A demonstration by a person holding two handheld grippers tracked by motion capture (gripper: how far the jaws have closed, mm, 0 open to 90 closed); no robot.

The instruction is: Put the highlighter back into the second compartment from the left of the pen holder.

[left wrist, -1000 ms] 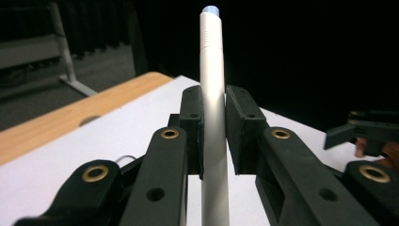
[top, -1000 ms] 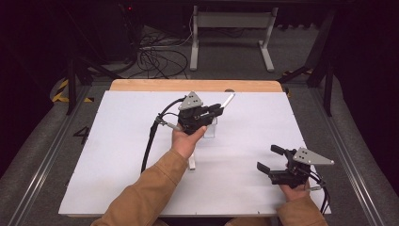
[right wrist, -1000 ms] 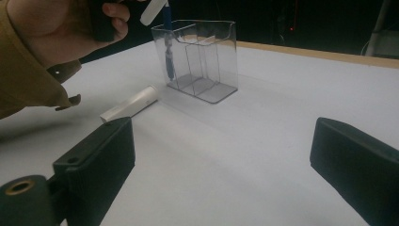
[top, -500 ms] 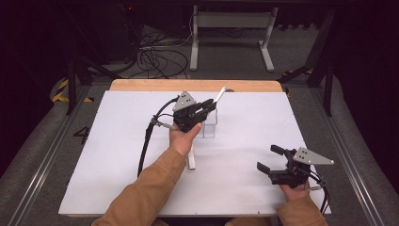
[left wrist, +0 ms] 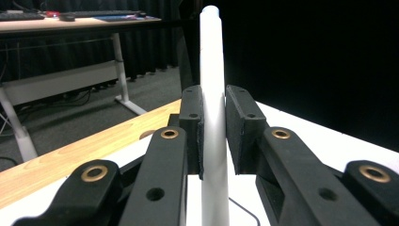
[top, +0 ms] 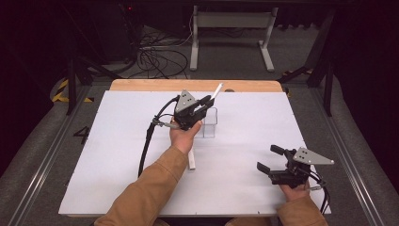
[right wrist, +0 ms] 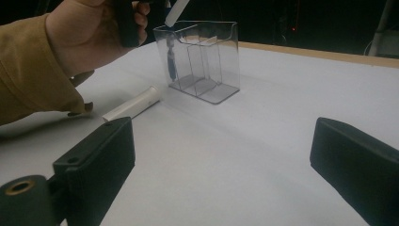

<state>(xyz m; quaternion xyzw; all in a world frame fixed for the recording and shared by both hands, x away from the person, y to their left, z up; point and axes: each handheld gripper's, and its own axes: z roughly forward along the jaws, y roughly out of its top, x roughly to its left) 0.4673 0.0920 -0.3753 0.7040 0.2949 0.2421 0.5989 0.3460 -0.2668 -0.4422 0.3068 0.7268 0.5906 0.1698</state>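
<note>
My left gripper (top: 205, 102) is shut on a white tube (top: 216, 92) and holds it slanted over the clear plastic compartment holder (top: 211, 124) in the middle of the white table. In the left gripper view the tube (left wrist: 212, 70) stands pinched between the two black pads (left wrist: 193, 129). Seen from the right gripper, the tube's lower end (right wrist: 175, 13) hangs at the holder's (right wrist: 204, 59) top rim. A second white tube (top: 191, 159) lies flat near the left wrist. My right gripper (top: 271, 158) rests open at the front right, with nothing between its jaws.
The white sheet (top: 117, 155) covers the table, with a wooden strip (top: 141, 85) along the far edge. A black cable (top: 147, 141) trails from the left gripper across the sheet. Beyond the table are a desk frame (top: 230, 28) and floor cables.
The left gripper shifted slightly left with the tube, and the tube's top end swung to the left, standing more upright over the holder. The right gripper stayed put.
</note>
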